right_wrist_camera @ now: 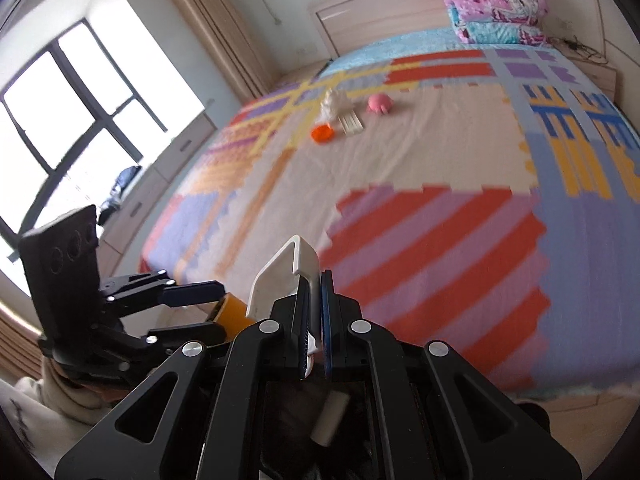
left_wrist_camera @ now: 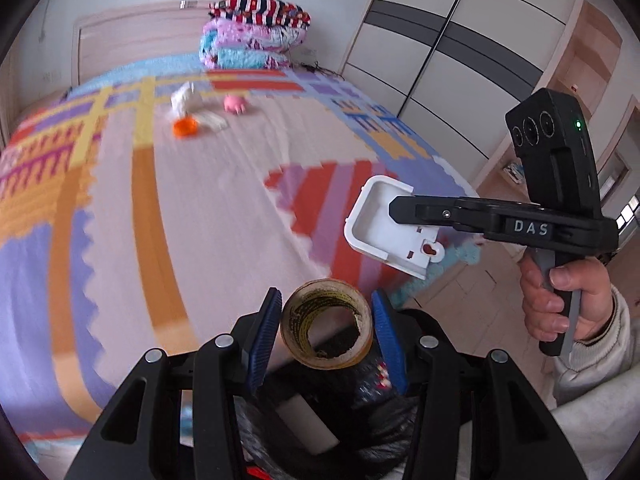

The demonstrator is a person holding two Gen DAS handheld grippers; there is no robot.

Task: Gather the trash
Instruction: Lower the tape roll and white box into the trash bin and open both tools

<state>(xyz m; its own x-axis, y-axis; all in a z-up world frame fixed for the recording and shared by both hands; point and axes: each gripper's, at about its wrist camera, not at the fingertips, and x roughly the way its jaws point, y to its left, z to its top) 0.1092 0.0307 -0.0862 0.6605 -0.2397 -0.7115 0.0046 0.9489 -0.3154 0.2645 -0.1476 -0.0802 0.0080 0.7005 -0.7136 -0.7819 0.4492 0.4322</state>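
Bed [left_wrist_camera: 224,208]: the landmark, covered by a patchwork spread in orange, purple, yellow and red; it fills most of both views.
Folded quilts [left_wrist_camera: 256,36]: stacked at the head of the bed, against the headboard.
Black bag [left_wrist_camera: 360,408]: just off the foot of the bed, below both tongs, with a white roll lying inside.
Right tongs [left_wrist_camera: 394,210]: over the foot corner of the bed, pads pressed fully together on the wall of a white plastic tray [left_wrist_camera: 384,228].
Left tongs [left_wrist_camera: 326,330]: over the foot edge of the bed, part-open, blue pads clamping a nearly spent tape roll [left_wrist_camera: 326,324].
Remaining litter: mid-bed, well away from both tongs — a white crumpled bag [left_wrist_camera: 184,98], a pink toy [left_wrist_camera: 234,104], an orange lid [left_wrist_camera: 185,126].
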